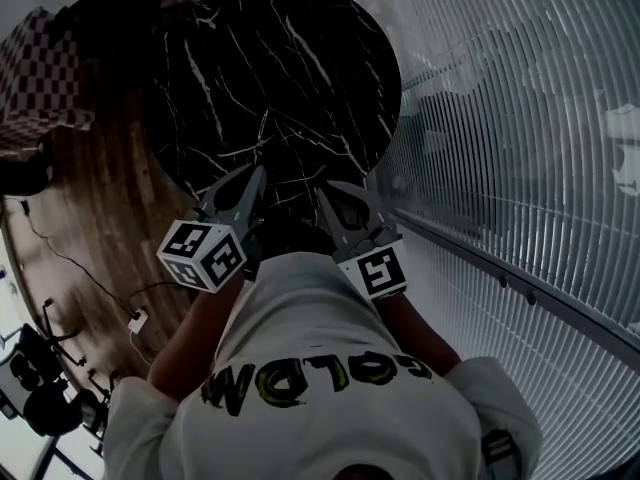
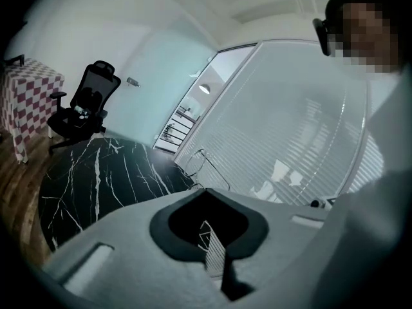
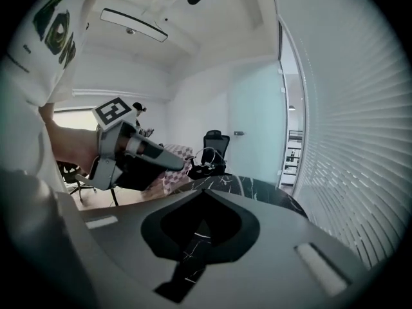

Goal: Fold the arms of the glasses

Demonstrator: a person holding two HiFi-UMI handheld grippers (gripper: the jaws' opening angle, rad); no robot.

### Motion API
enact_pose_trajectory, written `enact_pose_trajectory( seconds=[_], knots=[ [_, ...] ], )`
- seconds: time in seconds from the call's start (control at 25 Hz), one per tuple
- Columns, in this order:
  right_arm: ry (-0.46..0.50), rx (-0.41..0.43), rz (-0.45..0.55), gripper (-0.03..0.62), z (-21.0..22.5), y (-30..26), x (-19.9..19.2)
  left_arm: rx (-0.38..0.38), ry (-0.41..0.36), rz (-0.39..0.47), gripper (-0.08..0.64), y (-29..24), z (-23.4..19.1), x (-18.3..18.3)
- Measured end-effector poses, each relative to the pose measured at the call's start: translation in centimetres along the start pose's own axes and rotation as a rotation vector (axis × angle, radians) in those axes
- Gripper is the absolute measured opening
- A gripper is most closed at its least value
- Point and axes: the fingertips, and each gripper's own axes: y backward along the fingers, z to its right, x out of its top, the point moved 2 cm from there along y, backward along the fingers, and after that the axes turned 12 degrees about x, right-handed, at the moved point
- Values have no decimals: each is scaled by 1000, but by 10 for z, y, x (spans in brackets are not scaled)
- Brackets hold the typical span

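Glasses (image 3: 206,163) above marble table (image 1: 270,88), office chair (image 2: 87,105), blinds (image 1: 520,118)

Round black marble table (image 1: 270,78) ahead of the 2 grippers: white veining. Left gripper (image 1: 254,174) and right gripper (image 1: 328,188): grey, with black-and-white square-marker cubes. Thin pale-wire glasses (image 3: 207,158) at the left gripper's tip. Red-and-white chequered cloth (image 1: 35,78) far left of the left gripper. Brown wood-plank floor (image 1: 100,198) beneath. White slatted blinds (image 1: 520,118) right of the right gripper.
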Motion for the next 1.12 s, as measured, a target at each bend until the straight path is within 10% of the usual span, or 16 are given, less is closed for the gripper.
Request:
enact_pose_trajectory(
  seconds=[0.32, 0.64, 1.12],
  knots=[
    [-185, 32, -12, 38, 0, -11, -31, -28, 30, 2, 0, 1, 9, -1],
    [-853, 243, 277, 83, 7, -25, -25, -32, 36, 11, 0, 2, 6, 7],
    [-859, 205, 334, 54, 17, -21, -10, -88, 13, -69, 0, 6, 25, -21]
  ],
)
